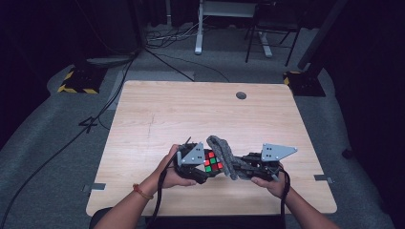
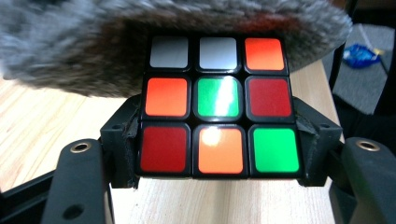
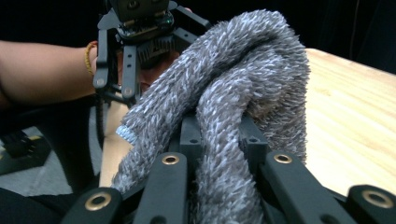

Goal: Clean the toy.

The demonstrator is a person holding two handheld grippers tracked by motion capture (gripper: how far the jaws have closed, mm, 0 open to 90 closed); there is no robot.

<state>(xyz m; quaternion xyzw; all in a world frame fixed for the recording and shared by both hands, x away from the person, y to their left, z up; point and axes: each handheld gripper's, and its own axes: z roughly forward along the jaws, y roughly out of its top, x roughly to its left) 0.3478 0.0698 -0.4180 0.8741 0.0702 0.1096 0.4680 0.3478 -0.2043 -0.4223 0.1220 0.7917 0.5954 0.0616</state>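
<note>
Right gripper (image 3: 219, 140) jaws pinch a grey fuzzy cloth (image 3: 243, 70) above the table (image 3: 355, 121).

The puzzle cube (image 2: 217, 105) is hard plastic: a black, smooth frame with glossy coloured tiles that throw back white glare on the green and orange ones. The cloth (image 3: 243, 88) is a grey, shaggy pile, rough and matt, its fibres standing out in short tufts. The left tongs (image 2: 217, 163) and right tongs (image 3: 224, 154) are matt black plastic with small brass-coloured metal rivets at the joints; worn, frayed padding lines the left pair. The worktop (image 1: 191, 109) is pale wood-grain board, smooth with a dull sheen. The floor (image 1: 57, 143) looks like grey, matt carpet.
</note>
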